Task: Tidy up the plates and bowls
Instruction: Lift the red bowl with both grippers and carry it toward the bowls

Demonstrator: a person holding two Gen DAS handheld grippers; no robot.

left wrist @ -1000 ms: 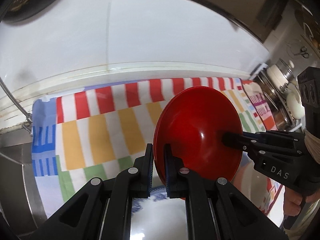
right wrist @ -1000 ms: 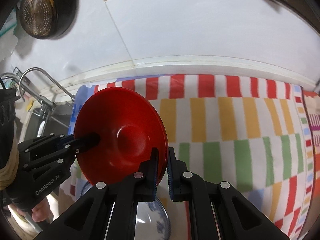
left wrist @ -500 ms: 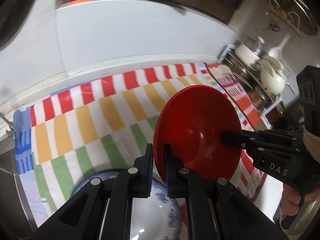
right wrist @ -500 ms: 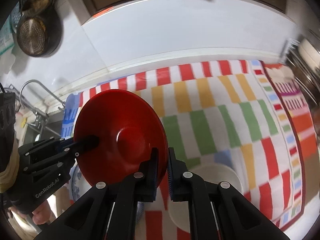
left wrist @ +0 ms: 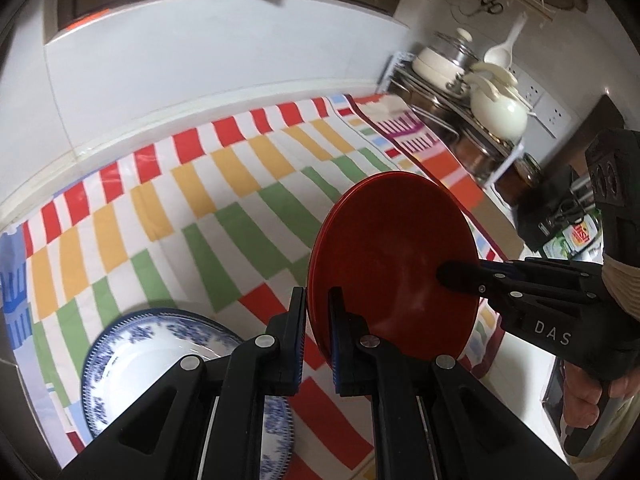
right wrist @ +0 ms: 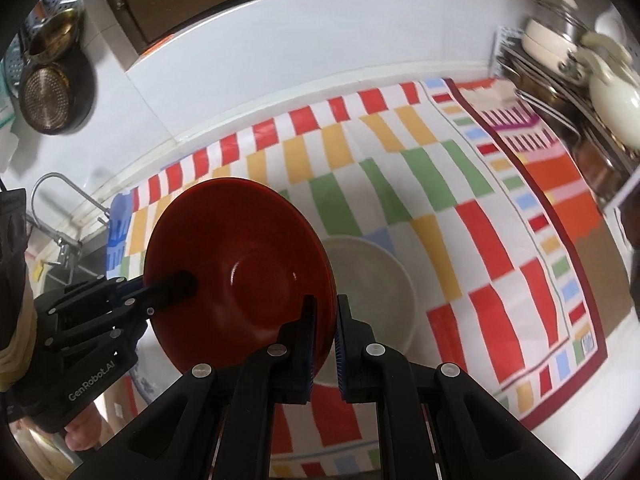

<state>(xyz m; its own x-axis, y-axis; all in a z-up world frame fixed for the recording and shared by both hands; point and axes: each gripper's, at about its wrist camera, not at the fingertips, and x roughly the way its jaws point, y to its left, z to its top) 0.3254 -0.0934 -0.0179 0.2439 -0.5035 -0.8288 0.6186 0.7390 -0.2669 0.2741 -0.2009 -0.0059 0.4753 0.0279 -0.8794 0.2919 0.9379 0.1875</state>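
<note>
Left wrist view: left gripper (left wrist: pixel 318 312) was clamped on the near rim of the red plate (left wrist: pixel 394 264), held on edge above the striped cloth (left wrist: pixel 224 200), right gripper (left wrist: pixel 460 274) pinching its far rim; uneven pull might twist it loose onto the blue-patterned plate (left wrist: pixel 160 344) just beside.

Right wrist view: right gripper (right wrist: pixel 324 320) gripped the red plate (right wrist: pixel 240 272), the white bowl (right wrist: pixel 372 292) directly behind it; a low sweep risked striking that bowl, the pot rack (right wrist: pixel 580 76) standing well apart.

The red plate (right wrist: pixel 240 264) hides part of the white bowl (right wrist: pixel 376 280), and the rack's pots (right wrist: pixel 600 80) blur.
</note>
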